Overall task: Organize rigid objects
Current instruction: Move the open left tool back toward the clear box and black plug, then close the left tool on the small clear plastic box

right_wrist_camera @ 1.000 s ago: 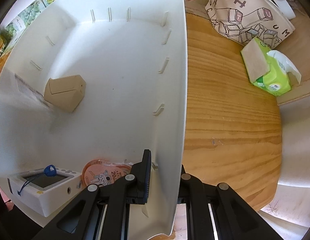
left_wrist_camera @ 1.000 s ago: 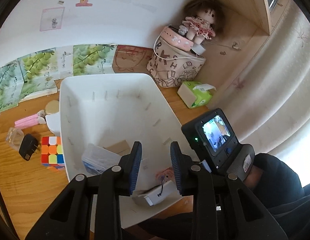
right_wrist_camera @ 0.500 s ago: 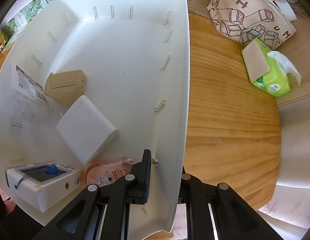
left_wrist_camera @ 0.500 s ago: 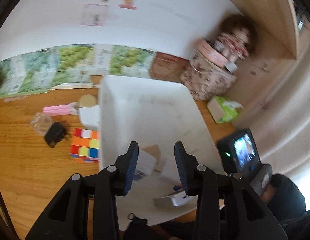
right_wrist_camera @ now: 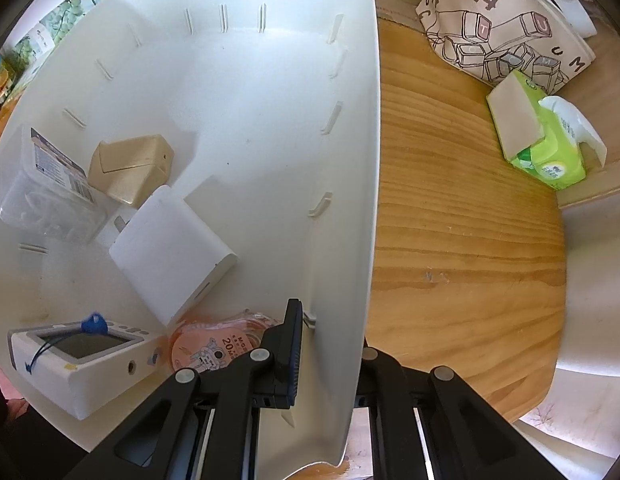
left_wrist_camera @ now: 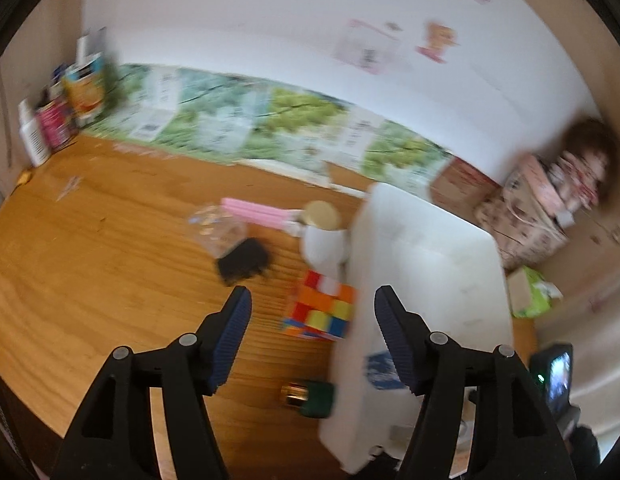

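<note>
My right gripper (right_wrist_camera: 330, 344) is shut on the right wall of the white bin (right_wrist_camera: 362, 168). Inside the bin lie a white charger block (right_wrist_camera: 170, 252), a tan box (right_wrist_camera: 130, 168), a clear plastic box (right_wrist_camera: 46, 192), a white device with a screen (right_wrist_camera: 78, 356) and a pink tape disc (right_wrist_camera: 214, 348). My left gripper (left_wrist_camera: 310, 316) is open and empty above the wooden table, left of the bin (left_wrist_camera: 426, 272). Ahead of it lie a colour cube (left_wrist_camera: 322, 308), a black plug (left_wrist_camera: 242, 260), a white cup (left_wrist_camera: 324, 242), a pink item (left_wrist_camera: 258, 212) and a green-and-gold cylinder (left_wrist_camera: 310, 396).
A green tissue pack (right_wrist_camera: 542, 136) and a patterned pouch (right_wrist_camera: 502, 28) lie on the table right of the bin. A doll (left_wrist_camera: 582, 168) sits at the back right. Boxes (left_wrist_camera: 66, 104) stand at the far left corner. Green printed sheets (left_wrist_camera: 270, 128) line the wall.
My left gripper has swung left from over the bin to above the table and opened wide. The white charger block and clear box now lie in the bin. The right gripper keeps its hold.
</note>
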{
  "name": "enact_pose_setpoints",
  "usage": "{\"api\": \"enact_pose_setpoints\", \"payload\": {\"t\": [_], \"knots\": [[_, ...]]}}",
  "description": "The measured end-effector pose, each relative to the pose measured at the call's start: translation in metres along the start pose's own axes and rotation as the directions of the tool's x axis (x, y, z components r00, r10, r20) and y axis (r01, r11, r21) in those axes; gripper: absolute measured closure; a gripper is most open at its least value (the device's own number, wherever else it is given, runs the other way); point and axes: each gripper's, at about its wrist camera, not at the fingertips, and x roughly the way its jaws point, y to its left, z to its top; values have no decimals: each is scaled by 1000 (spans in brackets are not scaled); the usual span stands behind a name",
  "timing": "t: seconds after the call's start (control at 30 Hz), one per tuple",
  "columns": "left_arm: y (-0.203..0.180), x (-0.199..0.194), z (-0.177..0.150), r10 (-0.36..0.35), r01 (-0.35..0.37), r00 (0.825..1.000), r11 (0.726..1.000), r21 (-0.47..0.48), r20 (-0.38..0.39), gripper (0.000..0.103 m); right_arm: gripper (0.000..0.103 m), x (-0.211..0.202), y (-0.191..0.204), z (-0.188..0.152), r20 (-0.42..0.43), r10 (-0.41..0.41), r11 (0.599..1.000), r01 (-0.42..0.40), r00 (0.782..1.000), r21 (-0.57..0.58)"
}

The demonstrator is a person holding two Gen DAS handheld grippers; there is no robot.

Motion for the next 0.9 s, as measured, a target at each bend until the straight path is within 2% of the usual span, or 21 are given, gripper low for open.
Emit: {"api": "enact_pose_setpoints", "payload": {"t": [0.07,0.17,0.4,0.5,0.63,0.77,0.9], "knots": [[12,3,3,25,-25,1000,999,-35,-3,35,91,1,0,0,2,-2,1000,2,1000,-4],[32,13,9,53,-58,997,993,-103,-47,30,92,2,-1,0,4,-2,1000,2,1000,-2],[69,46,24,47,-90,986,957,-277,-157,30,92,5,-1,3,-9,-7,1000,7,1000,-7],[82,62,31,33,-103,979,932,-347,-201,30,92,6,-1,6,-19,-5,1000,5,1000,-5],[98,86,35,-34,-89,970,872,-481,-240,28,91,9,-1,11,-36,-4,1000,4,999,-2],[106,105,41,-43,-107,968,822,-559,-249,28,91,13,-2,16,-55,-8,1000,8,998,3],[108,122,50,-35,-124,965,811,-572,-258,28,90,15,-2,21,-65,-11,1000,12,998,13]]}}
